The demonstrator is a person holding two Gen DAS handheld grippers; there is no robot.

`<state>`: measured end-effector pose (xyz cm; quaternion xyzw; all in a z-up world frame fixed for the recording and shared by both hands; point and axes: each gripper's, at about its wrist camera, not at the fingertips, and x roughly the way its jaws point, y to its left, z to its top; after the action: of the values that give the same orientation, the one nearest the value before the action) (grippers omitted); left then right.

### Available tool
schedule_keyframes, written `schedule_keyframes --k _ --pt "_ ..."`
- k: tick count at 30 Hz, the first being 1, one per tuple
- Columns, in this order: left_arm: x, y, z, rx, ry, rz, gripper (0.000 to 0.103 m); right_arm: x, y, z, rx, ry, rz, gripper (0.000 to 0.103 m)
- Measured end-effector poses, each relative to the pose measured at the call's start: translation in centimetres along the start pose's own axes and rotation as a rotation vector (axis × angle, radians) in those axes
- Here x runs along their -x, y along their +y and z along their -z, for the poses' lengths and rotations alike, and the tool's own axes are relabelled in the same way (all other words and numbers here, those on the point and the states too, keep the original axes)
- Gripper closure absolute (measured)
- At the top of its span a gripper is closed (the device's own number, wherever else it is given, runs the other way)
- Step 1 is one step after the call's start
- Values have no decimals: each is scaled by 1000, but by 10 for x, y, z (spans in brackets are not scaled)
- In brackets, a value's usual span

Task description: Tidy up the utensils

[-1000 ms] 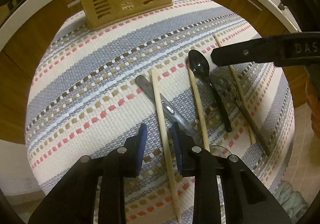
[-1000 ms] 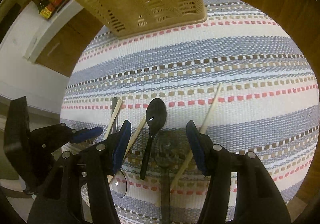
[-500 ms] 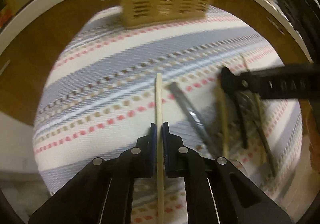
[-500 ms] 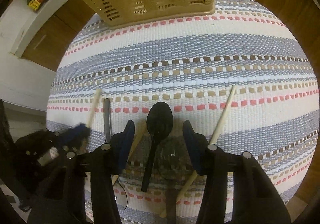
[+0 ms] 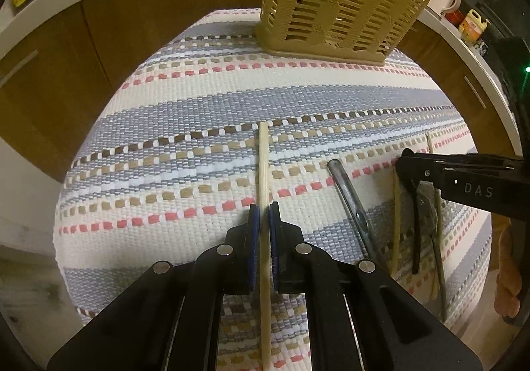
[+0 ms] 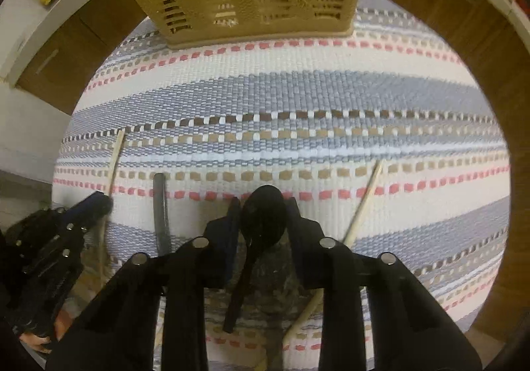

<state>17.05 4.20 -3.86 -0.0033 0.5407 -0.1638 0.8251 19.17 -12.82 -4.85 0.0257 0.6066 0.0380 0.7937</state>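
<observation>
The chopstick [image 5: 263,172] sits clamped between the blue pads of the left gripper [image 5: 264,215], its tip pointing ahead over the striped mat [image 5: 198,99]; a second ago it lay loose on the mat between the open fingers, and half a second ago the fingers had already closed on it. Whether it is off the cloth cannot be told. The black spoon [image 6: 263,215] lies on the mat with its bowl between the fingers of the right gripper [image 6: 263,208], which have narrowed from their wide spread a second ago to stand close on either side of the bowl; whether they actually pinch it cannot be told from this view. The basket [image 5: 338,6] stands at the far edge of the mat and looms larger in the right view than before.

The left view shows a metal handle [image 5: 351,198] lying to the right of the held chopstick, then a second chopstick [image 5: 396,221], the spoon's black handle and a third chopstick [image 5: 439,231] crowded together under the right gripper's arm, which reaches in from the right edge. It also shows a stick poking up from the basket's far corner. The right view alone shows the spoon's bowl and a clear utensil [image 6: 278,278] under its handle, with one chopstick [image 6: 361,205] angled off to the right, and the left gripper low at the left edge.
</observation>
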Motion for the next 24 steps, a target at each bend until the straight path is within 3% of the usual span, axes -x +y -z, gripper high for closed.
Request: schedule_keyframes --k 2,3,4,10,14,17,19,21,22,23,24 --pt "0 -1 1 4 -8 -8 98 0 3 0 23 -10 12 80" --pt "-1 -1 0 8 -10 -5 98 1 4 -1 38 -19 23 94" --pt "0 1 0 16 -11 0 98 0 5 -2 50 -21 33 100" --pt "0 18 -4 64 -22 -4 98 -4 -11 -21 33 -29 -15 100" --pt "-2 20 -6 75 -26 5 98 -1 -14 -36 101 -88 68 100" --pt "-2 19 -6 70 -28 4 98 5 -19 -40 108 -83 -12 99" --pt "-2 18 -6 66 -27 2 97 8 -20 -39 107 -71 -35 94" --pt "-2 17 -8 60 -26 -4 97 11 -20 -37 99 -66 -49 63" --pt "-2 17 -8 58 -24 -6 97 13 -20 -37 96 -67 -58 54" --pt "-3 17 -9 58 -22 -6 97 16 -22 -33 95 -71 -61 46" --pt "-3 17 -10 56 -19 -4 97 17 -20 -34 106 -73 -54 46"
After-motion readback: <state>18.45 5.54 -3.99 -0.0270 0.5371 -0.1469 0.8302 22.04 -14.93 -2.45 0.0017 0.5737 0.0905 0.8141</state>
